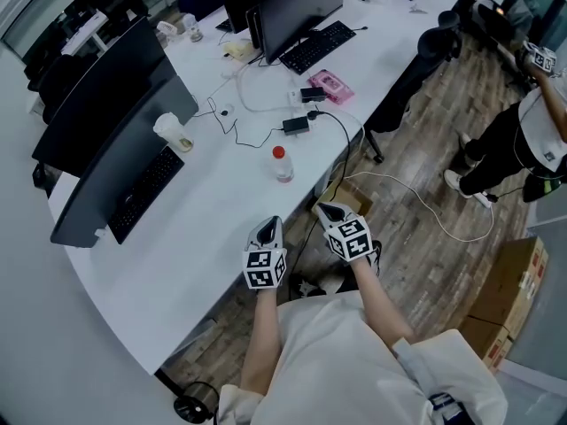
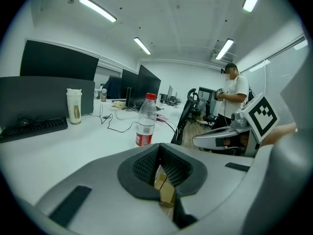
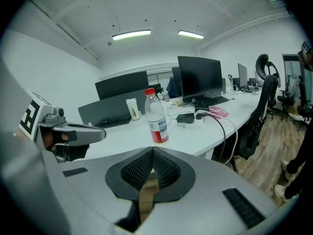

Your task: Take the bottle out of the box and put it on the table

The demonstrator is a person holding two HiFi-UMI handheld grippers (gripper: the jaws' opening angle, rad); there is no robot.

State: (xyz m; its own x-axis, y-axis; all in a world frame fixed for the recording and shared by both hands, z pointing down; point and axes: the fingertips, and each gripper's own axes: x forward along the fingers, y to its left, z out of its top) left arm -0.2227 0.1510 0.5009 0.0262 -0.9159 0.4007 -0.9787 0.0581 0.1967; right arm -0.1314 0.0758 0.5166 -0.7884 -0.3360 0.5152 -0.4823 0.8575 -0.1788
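**Table** [image 1: 204, 237] — long, white, curved at its near end; it ran from the lower left of the head view up to the top right.

**Floor** [image 1: 425, 175] — wood planks, with a white cable looped across them.

**Monitors** — a dark one [image 1: 124, 162] stood nearest on the left and a second [image 1: 301, 7] farther along, each with a black keyboard [image 1: 146, 193] before it.

**Office chair** [image 1: 416, 69] — black, drawn up to the table's far edge.

**Second person** [image 1: 532, 140] — stood on the floor at right in a white top and dark trousers.

**Stacked cardboard boxes** [image 1: 509, 295] — lower right, well apart from the table.

**Small cardboard box** [image 1: 347, 198] — on the floor just beside the table edge, partly hidden behind the right gripper.

**Left gripper** [image 1: 268, 230] — jaws pressed together with nothing between them, over the table's near edge and pointing toward the bottle.

**Right gripper** [image 1: 330, 211] — jaws likewise closed and empty, held just beside the left one, off the table edge above the floor.

**Bottle** [image 1: 281, 164] — clear plastic with a red cap and red label, upright on the table near its edge, ahead of both grippers and touching neither.

**Cup** [image 1: 173, 133] — pale, lidded, by the nearest monitor.

**Pink pack** [image 1: 330, 85] and **black adapter** [image 1: 296, 125] — lay among cables beyond the bottle.
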